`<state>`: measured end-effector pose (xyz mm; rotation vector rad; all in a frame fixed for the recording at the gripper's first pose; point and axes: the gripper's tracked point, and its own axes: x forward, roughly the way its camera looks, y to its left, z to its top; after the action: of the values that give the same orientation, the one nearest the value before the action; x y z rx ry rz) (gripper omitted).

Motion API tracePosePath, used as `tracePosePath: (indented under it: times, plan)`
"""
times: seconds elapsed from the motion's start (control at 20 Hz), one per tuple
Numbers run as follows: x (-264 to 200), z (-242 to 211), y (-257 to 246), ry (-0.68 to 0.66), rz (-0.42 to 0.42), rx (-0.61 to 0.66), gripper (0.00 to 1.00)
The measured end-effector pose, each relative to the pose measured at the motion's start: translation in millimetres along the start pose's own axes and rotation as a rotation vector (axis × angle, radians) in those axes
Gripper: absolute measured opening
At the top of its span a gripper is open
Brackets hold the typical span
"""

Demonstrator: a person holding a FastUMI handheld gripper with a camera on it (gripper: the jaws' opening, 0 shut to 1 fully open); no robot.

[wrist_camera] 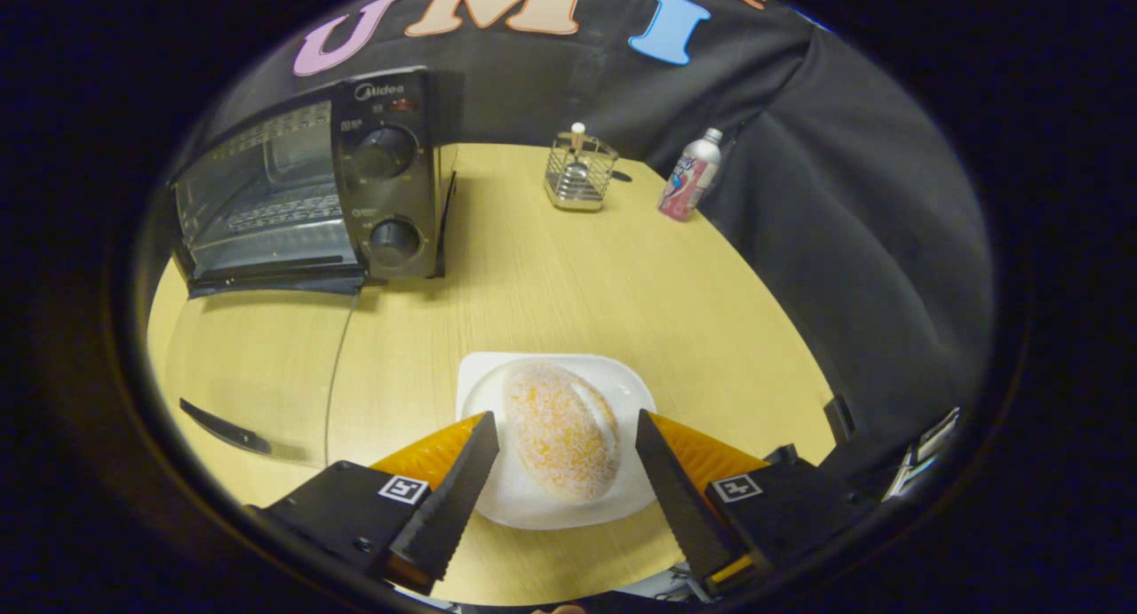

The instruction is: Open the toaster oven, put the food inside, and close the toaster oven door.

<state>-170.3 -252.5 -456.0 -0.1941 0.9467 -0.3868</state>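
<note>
My gripper was spread wide, its fingers straddling the sugared doughnut without touching it. The doughnut sat between them on a white plate, on the wooden table. Well beyond, off toward my left finger's side, the toaster oven stood with its door apparently down. I judged opening done; grasping the doughnut, loading it and shutting the door all remained
</note>
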Motion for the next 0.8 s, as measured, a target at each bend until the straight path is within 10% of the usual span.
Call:
tracePosePath:
  times: [0.8]
  plan:
    - [38.6,-0.4,7.5,0.015,0.11,0.242,0.86]
